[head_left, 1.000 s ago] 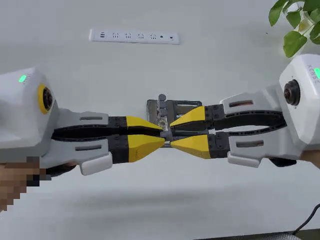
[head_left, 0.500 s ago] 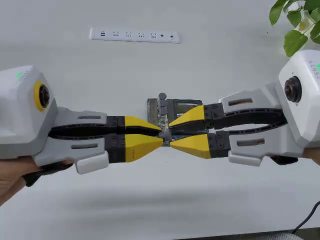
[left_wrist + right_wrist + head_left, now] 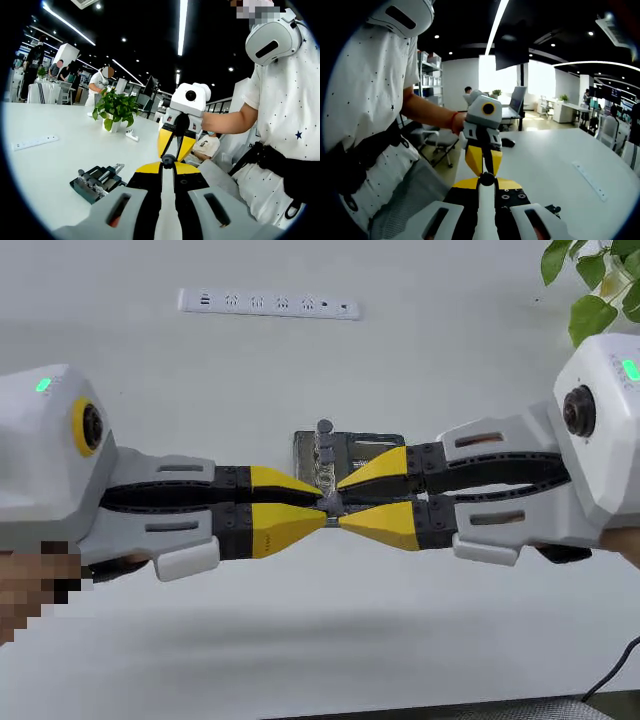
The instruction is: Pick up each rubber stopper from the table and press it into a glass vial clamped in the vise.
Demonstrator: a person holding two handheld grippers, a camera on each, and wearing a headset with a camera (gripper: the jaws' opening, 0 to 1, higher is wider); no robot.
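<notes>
A small grey rubber stopper (image 3: 332, 506) hangs above the near end of the vise (image 3: 372, 452), pinched between two grippers that meet tip to tip. My left gripper (image 3: 324, 508) comes in from the left and is shut on it. From the right, my right gripper (image 3: 341, 508) is also shut on it. The vise holds a row of glass vials capped with grey stoppers (image 3: 324, 440). In the left gripper view the stopper (image 3: 168, 160) sits at my own tips with the right gripper (image 3: 175, 150) opposite. The right gripper view shows the stopper (image 3: 487, 178) the same way.
A white power strip (image 3: 268, 304) lies at the far side of the white table (image 3: 300, 640). A potted plant (image 3: 598, 290) stands at the back right. A black cable (image 3: 615, 680) runs off the near right edge. The vise (image 3: 97, 181) sits left of my left jaws.
The left gripper's jaws have drawn closer together on the stopper. Both grippers stay tip to tip over the vise, barely shifted.
</notes>
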